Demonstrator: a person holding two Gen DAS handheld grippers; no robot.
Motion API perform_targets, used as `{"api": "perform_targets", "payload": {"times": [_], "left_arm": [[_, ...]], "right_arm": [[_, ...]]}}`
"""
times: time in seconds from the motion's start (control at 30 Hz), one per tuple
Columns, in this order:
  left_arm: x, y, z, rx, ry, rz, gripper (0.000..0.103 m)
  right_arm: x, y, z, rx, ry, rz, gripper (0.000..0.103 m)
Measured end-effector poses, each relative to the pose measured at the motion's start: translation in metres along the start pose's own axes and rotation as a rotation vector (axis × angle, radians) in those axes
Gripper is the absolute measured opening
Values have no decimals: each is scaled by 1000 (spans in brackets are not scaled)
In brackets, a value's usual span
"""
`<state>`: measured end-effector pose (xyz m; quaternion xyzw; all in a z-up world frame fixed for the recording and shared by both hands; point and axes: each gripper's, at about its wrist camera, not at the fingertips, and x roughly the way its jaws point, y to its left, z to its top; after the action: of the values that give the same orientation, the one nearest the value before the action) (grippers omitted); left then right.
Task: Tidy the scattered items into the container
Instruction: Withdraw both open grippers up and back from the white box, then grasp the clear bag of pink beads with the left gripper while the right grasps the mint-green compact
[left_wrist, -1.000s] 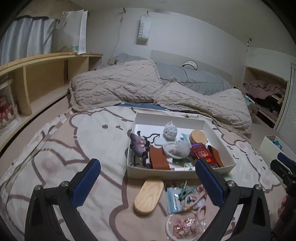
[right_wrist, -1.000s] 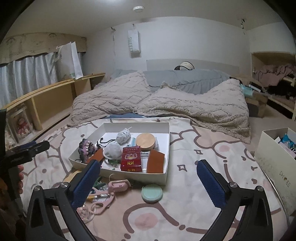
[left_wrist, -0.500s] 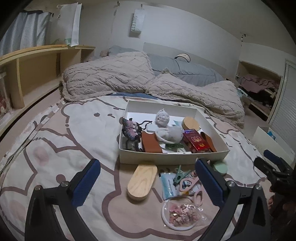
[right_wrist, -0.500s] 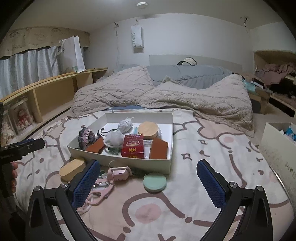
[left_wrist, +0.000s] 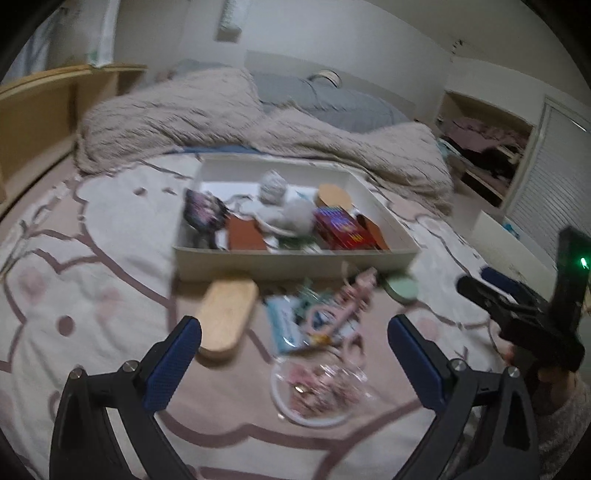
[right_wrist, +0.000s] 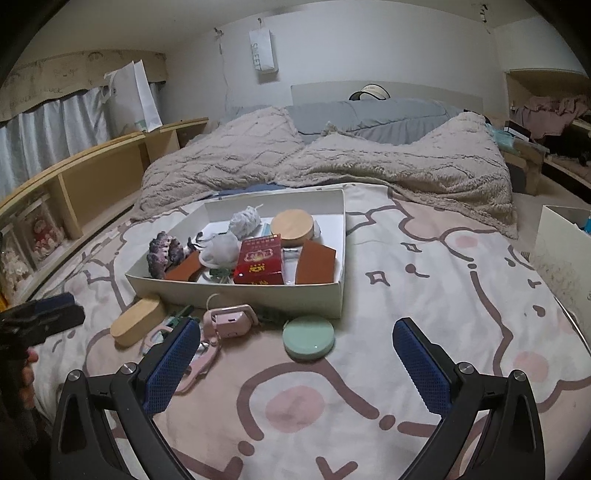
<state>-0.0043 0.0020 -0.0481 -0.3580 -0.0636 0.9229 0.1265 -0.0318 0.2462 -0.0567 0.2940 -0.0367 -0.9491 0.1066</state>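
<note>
You held both grippers, left (left_wrist: 293, 363) and right (right_wrist: 295, 360), empty, jaws wide: lined up on clutter beside box (right_wrist: 236, 295) near wall, disc (right_wrist: 308, 336) nearest.

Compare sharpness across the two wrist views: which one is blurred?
Left wrist: motion blur smears the white box and the clutter in front of it; only the tongs stay crisp. Right wrist: sharp throughout, red box legible, dim even light.

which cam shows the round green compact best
The right wrist view: the green compact lies sharp and whole on the bedspread, just in front of the white box. In the left wrist view it is motion-blurred and shows only as a pale green smear near the box's corner.
</note>
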Motion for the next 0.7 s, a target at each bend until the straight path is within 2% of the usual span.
{"api": "perform_targets", "payload": {"times": [0.07,0.2,0.27,0.37,0.43,0.7], "left_arm": [[3,-7,-4,20,20,-14,94],[12,-15,-12,14,79,-60,91],[19,-17,-16,7,116,-73,82],[29,-16,-21,-15,166,-90,74],[35,-14,-24,-39,198,-110,68],[46,-15,-33,-31,256,-74,68]], "right_arm": [[1,0,-1,1,6,-1,103],[4,-1,-4,9,7,3,103],[6,-1,-5,14,7,-2,103],[11,-4,-7,35,15,7,103],[17,-5,-9,45,49,18,103],[38,-2,-10,-5,132,-63,103]]}}
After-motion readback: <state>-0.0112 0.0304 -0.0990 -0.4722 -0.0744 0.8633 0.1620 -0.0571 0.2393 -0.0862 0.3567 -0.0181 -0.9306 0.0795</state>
